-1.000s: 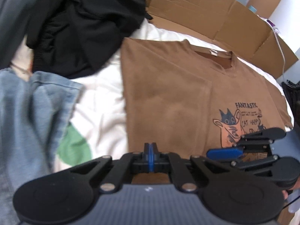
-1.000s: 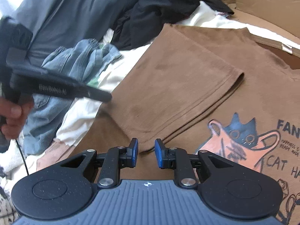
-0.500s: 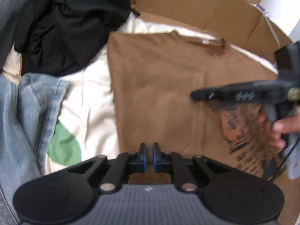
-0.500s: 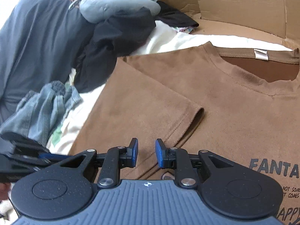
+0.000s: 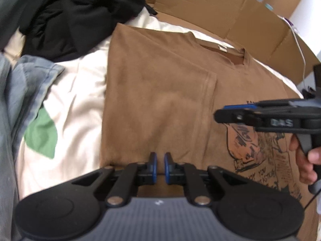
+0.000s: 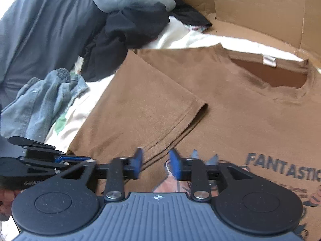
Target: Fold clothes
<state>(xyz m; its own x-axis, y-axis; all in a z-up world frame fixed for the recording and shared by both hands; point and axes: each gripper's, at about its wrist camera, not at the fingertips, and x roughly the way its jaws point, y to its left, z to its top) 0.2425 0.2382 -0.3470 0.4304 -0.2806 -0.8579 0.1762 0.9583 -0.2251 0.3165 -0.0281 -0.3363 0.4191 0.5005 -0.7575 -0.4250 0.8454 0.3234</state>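
Note:
A brown T-shirt (image 5: 160, 92) with a cat print lies flat on a white sheet (image 5: 80, 92). Its left side and sleeve are folded inward over the front (image 6: 152, 108). My left gripper (image 5: 159, 166) hovers at the shirt's lower edge, open by a narrow gap with nothing in it. My right gripper (image 6: 155, 164) is open over the folded sleeve's hem, above the print, and holds nothing. It also shows side-on in the left wrist view as the right gripper (image 5: 234, 112). The left gripper (image 6: 60, 158) shows low and to the left in the right wrist view.
A pile of black clothes (image 5: 70, 14) and blue denim (image 5: 26, 84) lie left of the shirt, with a grey garment (image 6: 40, 30) behind them. Flattened cardboard (image 5: 220, 10) borders the far side. A person's hand (image 5: 309, 160) holds the right gripper's handle.
The left gripper's fingers have parted from shut to a narrow gap. The right gripper has risen from the shirt's lower edge and moved up toward the folded sleeve, opening a little wider.

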